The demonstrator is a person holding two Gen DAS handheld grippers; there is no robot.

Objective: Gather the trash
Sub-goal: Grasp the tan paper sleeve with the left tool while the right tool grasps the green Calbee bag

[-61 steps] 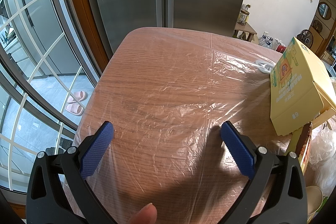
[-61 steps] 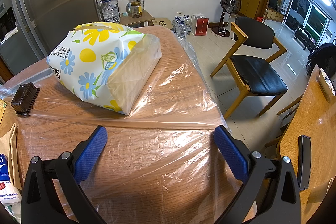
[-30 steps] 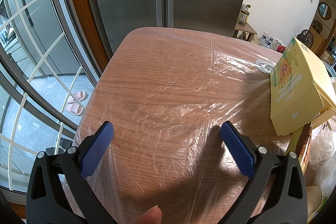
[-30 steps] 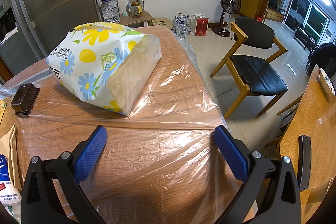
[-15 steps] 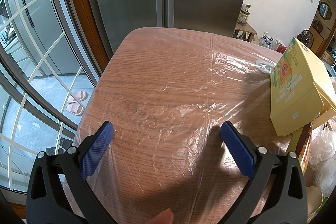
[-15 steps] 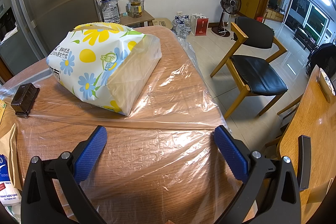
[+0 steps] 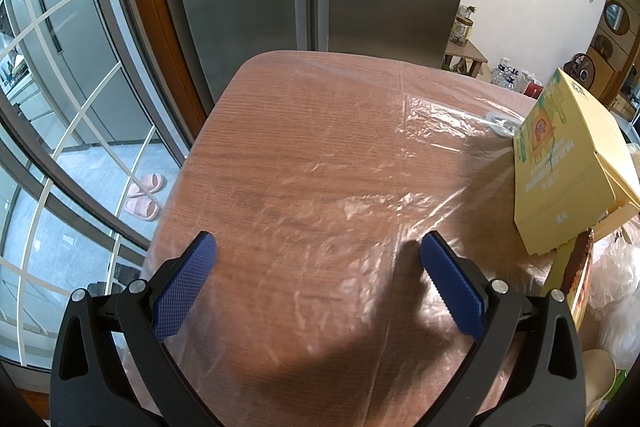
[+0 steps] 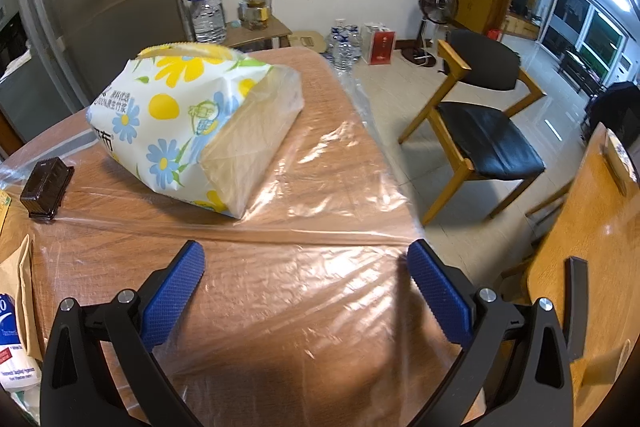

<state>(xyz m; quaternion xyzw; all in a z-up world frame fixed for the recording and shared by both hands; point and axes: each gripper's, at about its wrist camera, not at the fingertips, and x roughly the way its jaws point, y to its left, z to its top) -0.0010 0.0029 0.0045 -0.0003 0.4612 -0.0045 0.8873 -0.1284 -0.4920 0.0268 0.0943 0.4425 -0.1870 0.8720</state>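
Opening step by look of it: nothing picked yet. Left gripper (image 7: 316, 267) and right gripper (image 8: 306, 275) both spread wide, empty, over plastic-covered table (image 7: 304, 131). Likely trash: yellow carton (image 7: 568, 163) at table's right edge, floral tissue pack (image 8: 192, 123) mid-table. Next: choose one, reach.

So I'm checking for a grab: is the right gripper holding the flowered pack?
No, the right gripper is open, short of the flowered pack.

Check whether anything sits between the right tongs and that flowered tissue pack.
Nothing visible does. The right tongs are open over bare plastic-covered table, and the flowered tissue pack lies straight ahead. The small dark box sits off to its left.
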